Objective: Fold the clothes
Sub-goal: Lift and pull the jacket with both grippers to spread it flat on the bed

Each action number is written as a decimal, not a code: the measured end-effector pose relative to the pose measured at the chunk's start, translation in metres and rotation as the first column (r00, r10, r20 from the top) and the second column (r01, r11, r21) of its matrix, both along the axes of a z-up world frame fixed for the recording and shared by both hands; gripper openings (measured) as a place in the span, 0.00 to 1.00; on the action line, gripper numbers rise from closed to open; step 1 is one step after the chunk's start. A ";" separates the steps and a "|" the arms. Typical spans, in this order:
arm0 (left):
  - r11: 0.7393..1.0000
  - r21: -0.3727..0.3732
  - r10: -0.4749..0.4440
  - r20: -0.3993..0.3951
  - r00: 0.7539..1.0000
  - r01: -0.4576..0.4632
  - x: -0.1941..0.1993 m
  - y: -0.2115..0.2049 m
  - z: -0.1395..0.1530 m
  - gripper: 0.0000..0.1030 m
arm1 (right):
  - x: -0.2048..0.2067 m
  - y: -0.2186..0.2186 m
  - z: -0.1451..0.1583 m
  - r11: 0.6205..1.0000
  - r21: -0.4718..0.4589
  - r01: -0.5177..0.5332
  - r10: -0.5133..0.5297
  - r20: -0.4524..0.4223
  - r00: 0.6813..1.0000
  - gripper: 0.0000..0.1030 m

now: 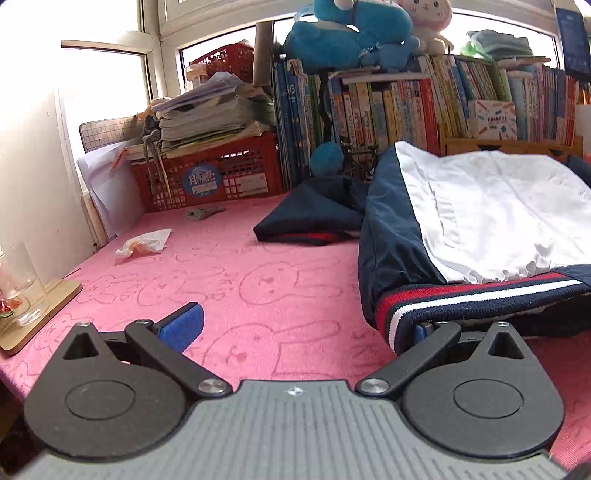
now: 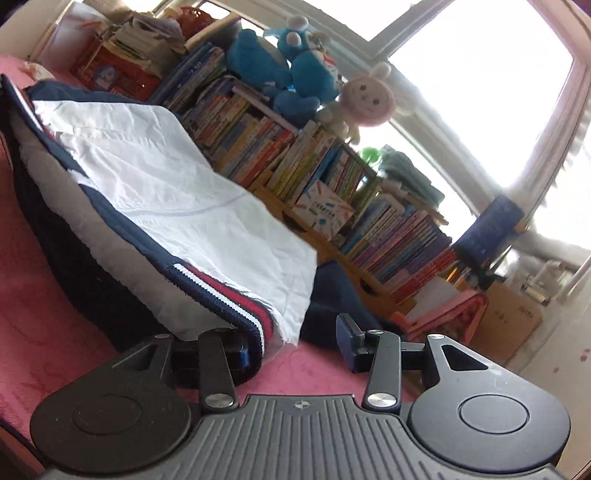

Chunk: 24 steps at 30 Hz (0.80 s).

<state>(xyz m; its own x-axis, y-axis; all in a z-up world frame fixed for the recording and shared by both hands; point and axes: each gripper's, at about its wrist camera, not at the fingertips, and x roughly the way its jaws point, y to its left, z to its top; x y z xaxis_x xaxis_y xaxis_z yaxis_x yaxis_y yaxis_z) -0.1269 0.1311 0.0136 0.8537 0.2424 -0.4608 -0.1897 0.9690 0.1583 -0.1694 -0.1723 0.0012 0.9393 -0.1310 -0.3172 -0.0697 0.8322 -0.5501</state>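
A navy and white jacket (image 1: 480, 214) lies folded on the pink bunny-print table cover (image 1: 258, 280), its red, white and navy striped hem facing me. A navy part of it (image 1: 314, 218) sticks out to the left at the back. My left gripper (image 1: 301, 328) is open wide. Its left fingertip (image 1: 181, 325) rests over bare cover, while the right one is tucked at the hem's left corner. In the right wrist view the jacket (image 2: 166, 192) fills the left side. My right gripper (image 2: 295, 347) is open, its left finger under the hem's right corner.
A red crate (image 1: 207, 177) stacked with papers and a row of books (image 1: 406, 107) with plush toys (image 1: 351, 33) on top line the back. A crumpled tissue (image 1: 144, 242) lies on the cover. A glass on a wooden coaster (image 1: 22, 295) stands at the left edge.
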 end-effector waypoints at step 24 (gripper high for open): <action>0.992 -0.122 -0.040 -0.100 0.994 0.027 -0.053 0.004 -0.010 1.00 | -0.049 -0.039 -0.002 0.996 -0.086 -0.010 0.009 -0.019 1.000 0.54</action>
